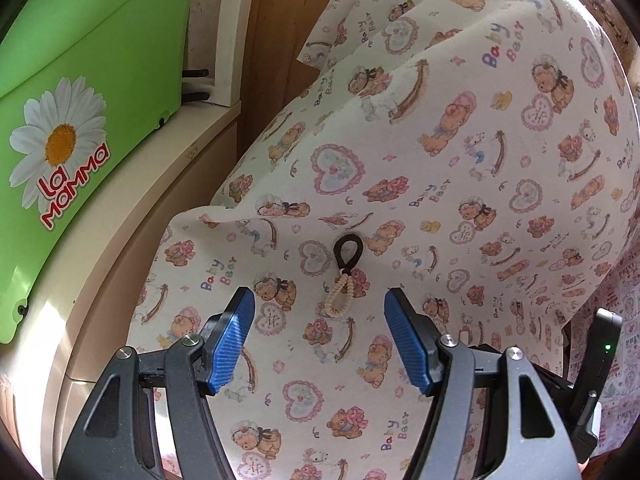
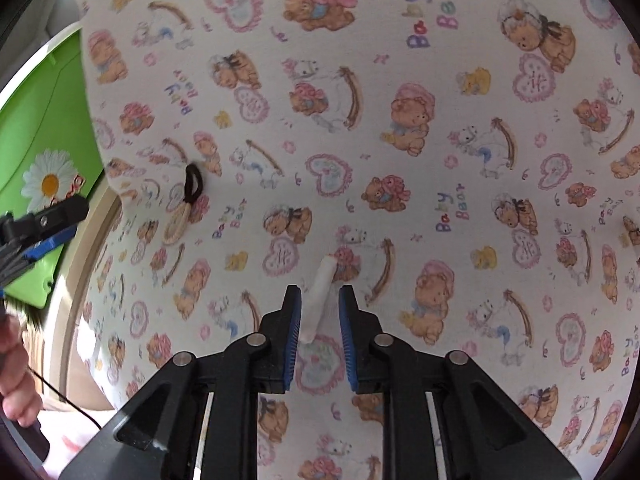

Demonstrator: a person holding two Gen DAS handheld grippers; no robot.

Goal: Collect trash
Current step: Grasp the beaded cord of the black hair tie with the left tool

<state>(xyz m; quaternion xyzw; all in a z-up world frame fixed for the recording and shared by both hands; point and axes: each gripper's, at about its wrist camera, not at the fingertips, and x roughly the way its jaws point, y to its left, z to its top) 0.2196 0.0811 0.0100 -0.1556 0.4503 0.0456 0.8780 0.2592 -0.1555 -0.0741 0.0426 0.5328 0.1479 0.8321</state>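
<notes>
Evidently the right gripper (image 2: 319, 312) is straddling a small white paper roll (image 2: 318, 300) lying on the bear-print sheet (image 2: 440, 120); its fingers are standing narrow on either side, with slight gaps showing, so the pads are probably not pressing it. The roll is looking crumpled, pale and slender, one end pinkish. Meanwhile the left gripper (image 1: 320, 336) is hanging wide and empty just before a dark loop with a beaded string (image 1: 344, 276), likely lining up on it.
</notes>
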